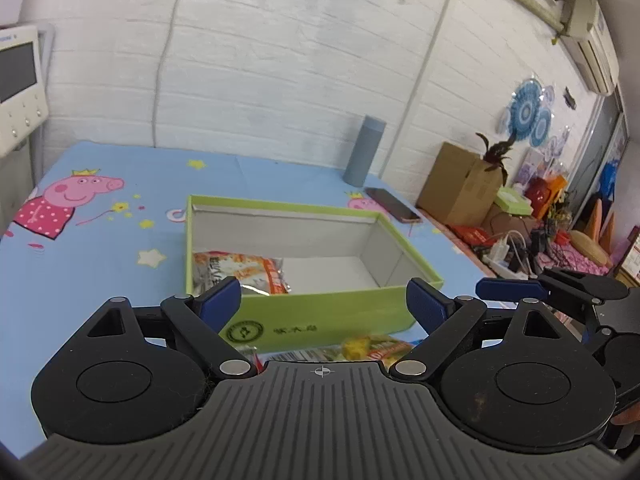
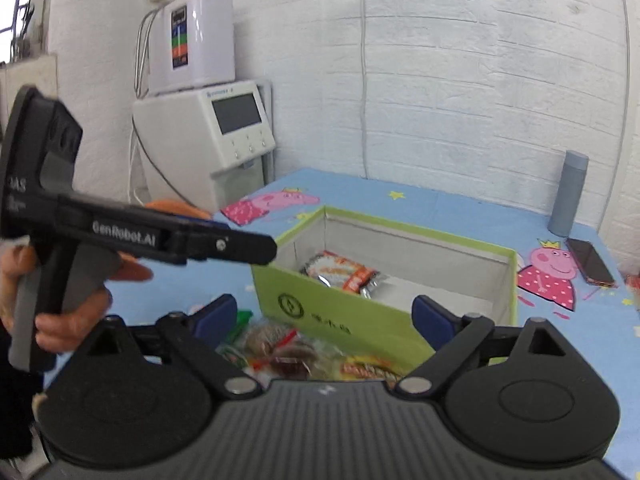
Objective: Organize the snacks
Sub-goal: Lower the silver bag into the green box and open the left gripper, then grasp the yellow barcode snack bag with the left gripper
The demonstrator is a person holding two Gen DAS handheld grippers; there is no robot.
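Left gripper (image 1: 322,304) hangs with jaws spread wide and nothing between them, just short of the near wall of the green box (image 1: 320,316). Right gripper (image 2: 324,316) is likewise wide open and empty, above a heap of loose snacks (image 2: 288,354) lying against the box's near corner at 6 o'clock. The box is open-topped with grey inner walls; one orange-and-silver packet (image 1: 240,272) lies flat at its left end, the rest of the floor bare. Blue cartoon cloth (image 1: 100,240) spreads free at 9 o'clock. At 1 o'clock stand a grey bottle (image 1: 363,151) and a phone (image 1: 392,205), apart from the box.
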